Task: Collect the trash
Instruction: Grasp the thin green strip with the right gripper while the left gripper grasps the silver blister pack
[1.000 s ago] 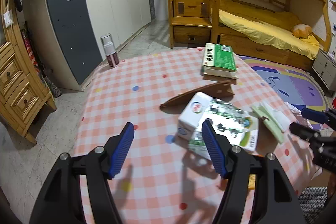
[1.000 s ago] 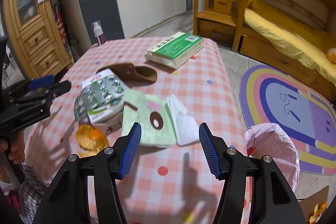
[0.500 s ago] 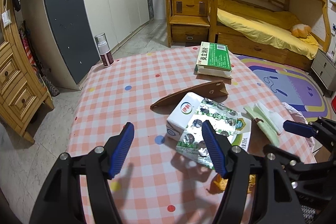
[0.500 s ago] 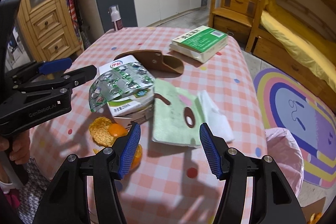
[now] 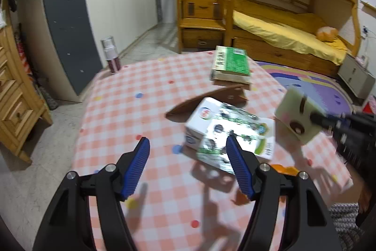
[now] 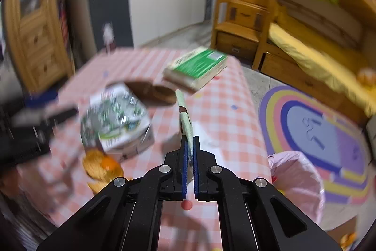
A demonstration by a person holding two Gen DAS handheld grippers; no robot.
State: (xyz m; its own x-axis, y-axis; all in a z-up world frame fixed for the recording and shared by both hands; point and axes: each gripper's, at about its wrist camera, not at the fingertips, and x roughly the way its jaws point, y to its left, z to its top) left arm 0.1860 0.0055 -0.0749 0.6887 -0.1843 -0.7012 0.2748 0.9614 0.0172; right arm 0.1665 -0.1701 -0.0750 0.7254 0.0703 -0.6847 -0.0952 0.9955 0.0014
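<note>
My left gripper (image 5: 185,149) hangs over the table (image 5: 150,77), the carton (image 5: 211,124) just ahead of its right finger with a blister sheet (image 5: 225,133) on top. Beyond the carton lies a shoehorn (image 5: 211,98), then the book (image 5: 231,62). My right gripper (image 6: 189,147) holds the card (image 6: 185,119) edge-up; peel (image 6: 101,165) lies to its left, the bin (image 6: 298,180) to its right, off the table.

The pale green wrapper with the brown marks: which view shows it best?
The left wrist view. There the pale green wrapper faces the camera, lifted off the table, pinched at its edge by the right tongs. The right wrist view shows it only edge-on, a thin strip clamped between the shut pads.
</note>
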